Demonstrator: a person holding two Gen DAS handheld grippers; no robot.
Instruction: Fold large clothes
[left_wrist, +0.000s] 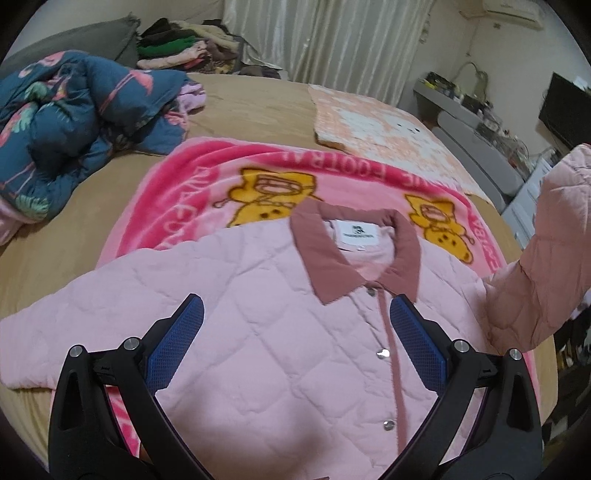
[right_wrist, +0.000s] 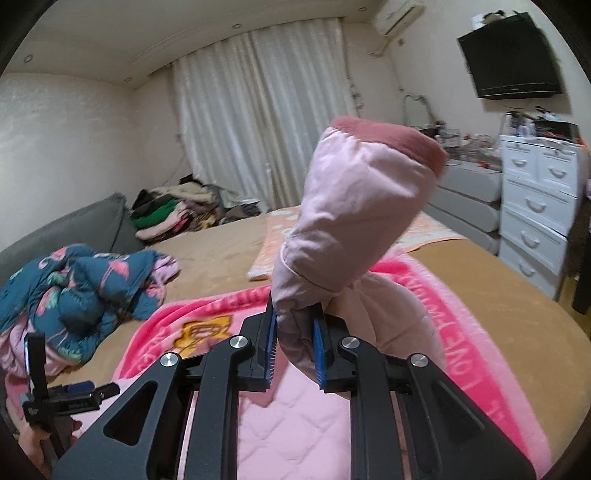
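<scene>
The pink quilted jacket (left_wrist: 280, 332) lies front-up and buttoned on the pink cartoon blanket (left_wrist: 207, 184), which is spread on the tan bed (left_wrist: 66, 221). Taking the jacket's dusty-rose collar (left_wrist: 354, 254) as the landmark, the body runs from the collar toward the cameras, so its long axis follows the button placket (left_wrist: 388, 350). One sleeve (left_wrist: 37, 332) lies flat, stretched out sideways from the collar to the left of the left wrist view. The other sleeve (right_wrist: 354, 221) is lifted off the blanket on the opposite side of the collar, its darker cuff (right_wrist: 399, 140) uppermost. The right gripper (right_wrist: 295, 332) is clamped on this raised sleeve, with bunched fabric pinched between its blue pads (right_wrist: 319, 350). The left gripper (left_wrist: 295, 332) hovers over the jacket's chest just below the collar, jaws spread wide, holding nothing, and no contact with the cloth is visible. Judged from this layout, the coming move is to carry the raised sleeve across the placket toward the collar side of the body. The right hand is the nearer one and already has the grip. A blue floral quilt (left_wrist: 74, 122) lies crumpled well beyond the flat sleeve, clear of the fold.
</scene>
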